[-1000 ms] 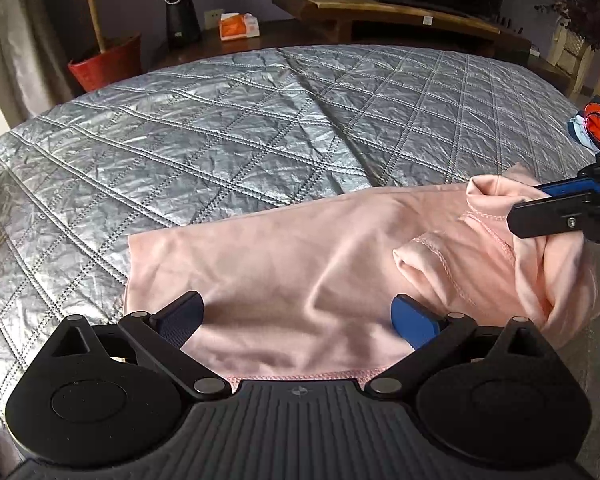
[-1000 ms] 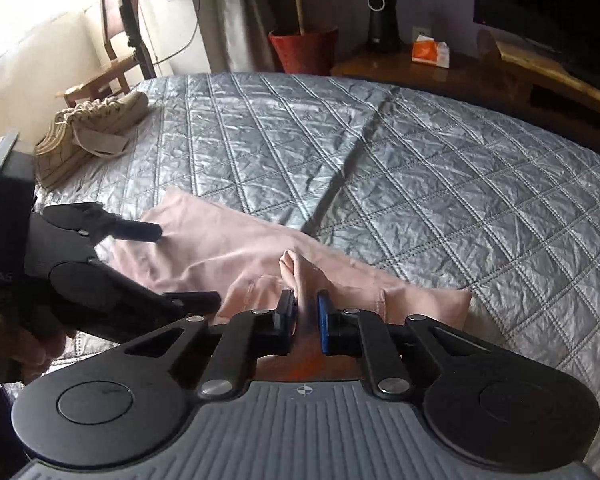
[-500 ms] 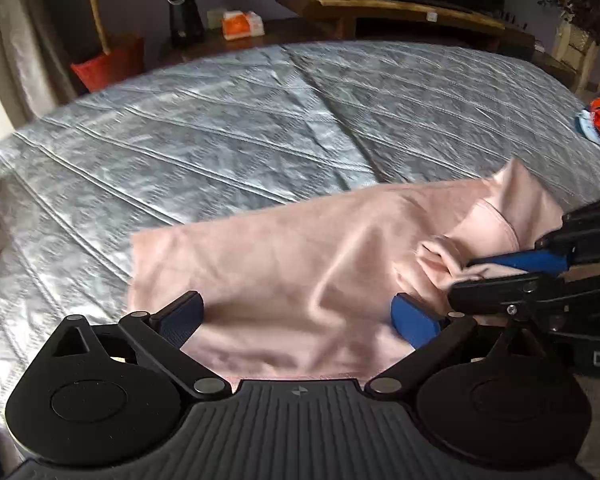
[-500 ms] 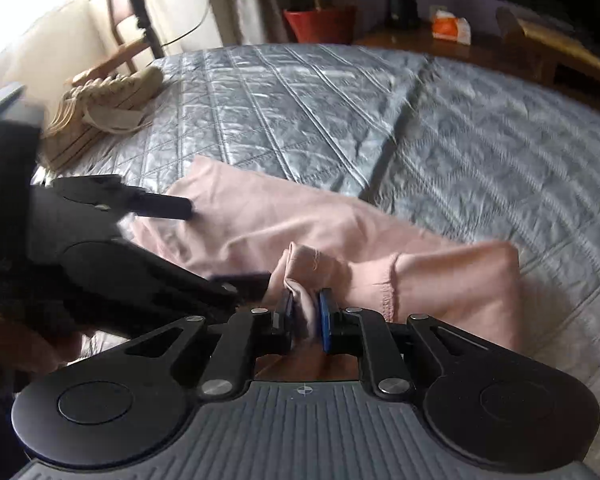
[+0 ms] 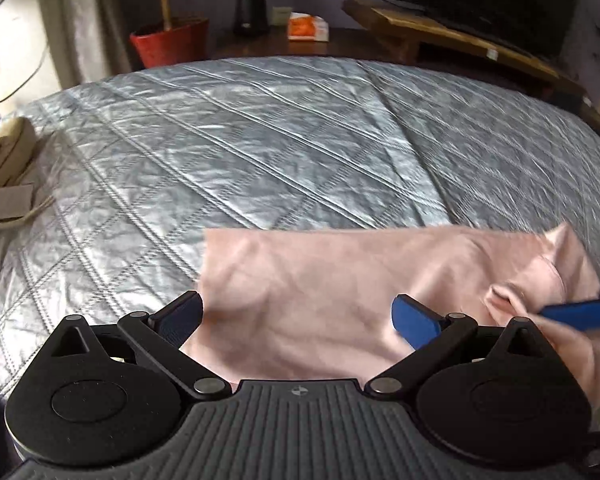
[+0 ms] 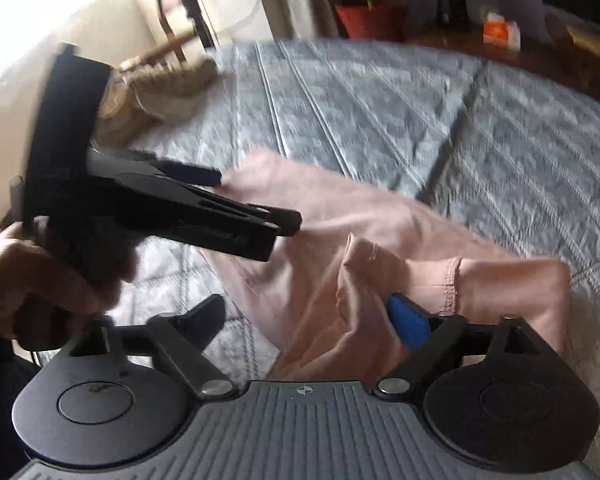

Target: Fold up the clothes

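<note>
A pink garment point(image 5: 340, 280) lies on the grey quilted bed point(image 5: 260, 140), its right end bunched into a raised fold point(image 6: 364, 272). My left gripper point(image 5: 298, 320) hovers open over the garment's near edge with nothing pinched; in the right wrist view the left gripper point(image 6: 256, 198) is held in a hand point(image 6: 40, 276) above the garment's left end. My right gripper point(image 6: 306, 318) has its jaws opening. The fold lies loose between them and drapes against the blue right finger point(image 6: 408, 322). One blue finger point(image 5: 576, 314) of the right gripper shows beside the fold.
A beige pile point(image 6: 160, 88) sits at the bed's left edge. Beyond the bed stand a red pot point(image 5: 168, 40), a black speaker point(image 5: 252, 4), an orange box point(image 5: 306, 26) and a wooden TV bench point(image 5: 440, 32). Bare quilt stretches behind the garment.
The right gripper's jaws have sprung apart and let go of the pink fold they pinched. The left gripper has shifted left, so the garment sits further right in its view.
</note>
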`<state>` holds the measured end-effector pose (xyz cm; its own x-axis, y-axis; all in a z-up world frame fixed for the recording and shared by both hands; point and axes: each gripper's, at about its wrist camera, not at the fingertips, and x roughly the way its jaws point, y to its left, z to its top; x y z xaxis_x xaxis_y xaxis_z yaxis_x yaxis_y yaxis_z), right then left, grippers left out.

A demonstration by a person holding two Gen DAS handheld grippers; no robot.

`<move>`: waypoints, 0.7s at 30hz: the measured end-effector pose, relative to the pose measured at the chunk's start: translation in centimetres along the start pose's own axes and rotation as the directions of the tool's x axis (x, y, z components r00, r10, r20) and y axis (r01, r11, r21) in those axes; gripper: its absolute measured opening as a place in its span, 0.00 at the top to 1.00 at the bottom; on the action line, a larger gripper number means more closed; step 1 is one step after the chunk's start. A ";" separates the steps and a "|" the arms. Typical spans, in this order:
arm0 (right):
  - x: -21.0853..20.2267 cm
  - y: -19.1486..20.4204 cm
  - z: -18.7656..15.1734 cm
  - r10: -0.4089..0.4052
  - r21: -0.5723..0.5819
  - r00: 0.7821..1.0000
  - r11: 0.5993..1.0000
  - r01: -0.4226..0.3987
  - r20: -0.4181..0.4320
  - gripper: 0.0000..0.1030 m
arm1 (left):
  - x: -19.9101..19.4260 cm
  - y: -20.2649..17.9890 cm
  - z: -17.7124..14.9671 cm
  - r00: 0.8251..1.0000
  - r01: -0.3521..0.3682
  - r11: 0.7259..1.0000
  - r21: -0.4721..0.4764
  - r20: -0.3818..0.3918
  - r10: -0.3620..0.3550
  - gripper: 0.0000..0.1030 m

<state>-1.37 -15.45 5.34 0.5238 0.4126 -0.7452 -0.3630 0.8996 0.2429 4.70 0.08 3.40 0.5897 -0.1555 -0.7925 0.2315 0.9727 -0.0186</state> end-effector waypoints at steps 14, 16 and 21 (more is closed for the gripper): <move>-0.2 5.0 -5.2 -0.241 -0.535 0.962 0.800 0.272 0.128 0.32 | 0.0 0.2 0.2 1.000 -0.011 1.000 -0.008 -0.004 0.011 0.01; 0.0 4.6 -5.0 -0.264 -0.533 0.954 0.791 0.299 0.143 0.29 | 0.0 0.2 0.1 1.000 -0.013 1.000 -0.010 -0.004 0.013 0.01; 0.3 3.9 -4.7 -0.279 -0.553 0.947 0.769 0.321 0.161 0.24 | -0.1 0.1 0.1 1.000 -0.012 1.000 -0.010 -0.004 0.012 0.01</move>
<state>-6.30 -12.49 3.15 0.7212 0.1623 -0.6735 -0.5369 0.7452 -0.3954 4.78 0.19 3.53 0.5894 -0.1435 -0.7950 0.2169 0.9761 -0.0153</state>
